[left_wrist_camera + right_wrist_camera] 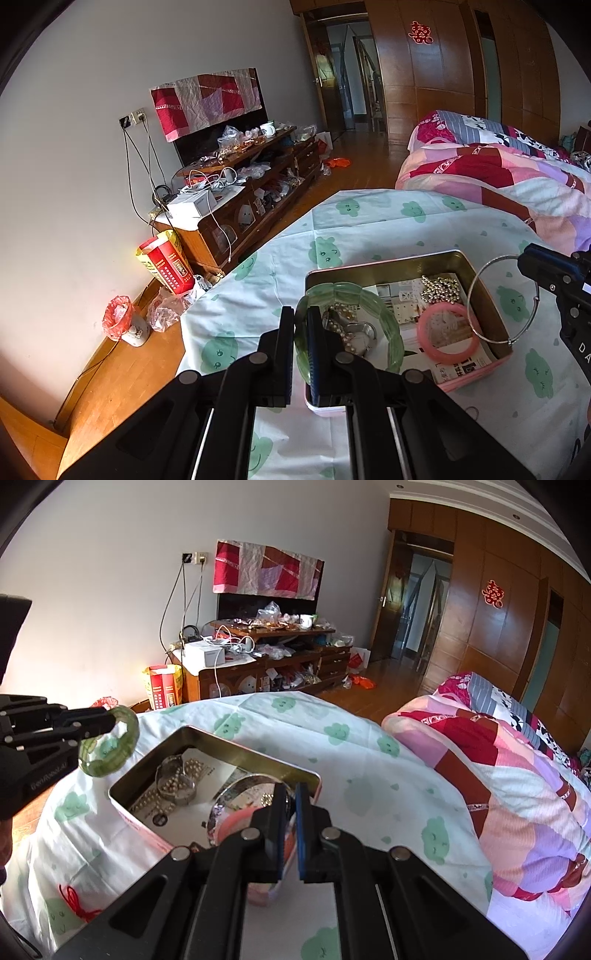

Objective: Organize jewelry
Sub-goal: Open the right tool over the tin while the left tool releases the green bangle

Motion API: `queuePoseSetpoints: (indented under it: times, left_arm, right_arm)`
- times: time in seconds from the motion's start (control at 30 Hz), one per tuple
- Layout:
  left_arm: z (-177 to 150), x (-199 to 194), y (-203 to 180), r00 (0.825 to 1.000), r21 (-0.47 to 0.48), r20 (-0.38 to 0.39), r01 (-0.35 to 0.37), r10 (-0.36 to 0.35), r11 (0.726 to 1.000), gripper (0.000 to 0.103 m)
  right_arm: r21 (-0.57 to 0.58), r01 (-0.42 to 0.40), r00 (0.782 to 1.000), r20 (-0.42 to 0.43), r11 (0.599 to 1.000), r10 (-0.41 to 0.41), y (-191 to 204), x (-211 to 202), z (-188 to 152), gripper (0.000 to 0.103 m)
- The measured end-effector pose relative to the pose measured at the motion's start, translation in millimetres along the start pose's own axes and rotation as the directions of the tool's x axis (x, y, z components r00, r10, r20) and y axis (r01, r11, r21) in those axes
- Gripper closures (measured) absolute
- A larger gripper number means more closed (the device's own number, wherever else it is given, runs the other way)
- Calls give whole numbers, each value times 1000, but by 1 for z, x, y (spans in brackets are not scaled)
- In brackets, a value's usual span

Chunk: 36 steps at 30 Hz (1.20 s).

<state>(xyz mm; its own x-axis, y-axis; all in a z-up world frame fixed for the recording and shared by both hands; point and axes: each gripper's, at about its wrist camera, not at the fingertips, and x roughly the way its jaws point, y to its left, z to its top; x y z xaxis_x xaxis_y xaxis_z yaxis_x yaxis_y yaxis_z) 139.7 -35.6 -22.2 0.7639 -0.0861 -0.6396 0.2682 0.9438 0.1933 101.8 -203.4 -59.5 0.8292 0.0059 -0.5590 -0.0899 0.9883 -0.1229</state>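
An open pink tin box (476, 376) sits on a table with a white, green-patterned cloth. It holds a pink bangle (448, 334), pearl beads (439, 290), a chain and paper cards. My left gripper (301, 325) is shut on a green segmented bangle (384, 310) and holds it above the box's near left corner. It also shows in the right wrist view (110, 744). My right gripper (290, 801) is shut on a thin silver bangle (480, 288), held upright over the box's (192, 734) right side.
A bed with a patchwork quilt (498, 177) lies right of the table. A cluttered wooden TV cabinet (255, 188) stands along the far wall. A red box (166, 262) and a small bin (125, 321) stand on the floor at the left. A red string (74, 904) lies on the cloth.
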Motion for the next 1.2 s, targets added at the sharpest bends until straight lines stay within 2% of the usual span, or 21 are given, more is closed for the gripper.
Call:
queuePoseSetpoints:
  times: [0.7,0.87,0.9,0.97,1.03,1.1,1.17,1.2]
  left_arm:
    - [-6,58,-7,995,19,-100,-20,22,1000,97]
    - [-7,68,-9,992,18,-122,-15,17,1000,92]
    - [-8,69,-9,992,13,-127,-15,16,1000,89]
    - [-9,70,-10,992,14,-125,-16,18,1000,75]
    - [-11,68,-10,994,20,-104,-40,42,999,38]
    - [-11,63,-9,995,21,-70,-76,77,997,22]
    - [-12,62,-7,995,18,-70,-65,66,998,22]
    - [-12,62,-6,995,16,-75,-65,66,998,22]
  right_arm:
    - [-37,-13,997,-82,999,10,18,53,2,97]
    - [-26,-7,995,-98,1000,4,17,61,-2,96]
    - [-19,-5,995,-97,1000,4,16,61,-3,96]
    - [-13,0,995,-99,1000,-1,14,61,-3,96]
    - [-18,9,994,-107,1000,-11,14,63,-3,90]
    - [-11,15,994,-110,1000,-16,11,63,-5,76]
    - [1,22,993,-112,1000,-22,7,62,-7,66]
    - [8,26,994,-110,1000,-25,5,60,-9,64]
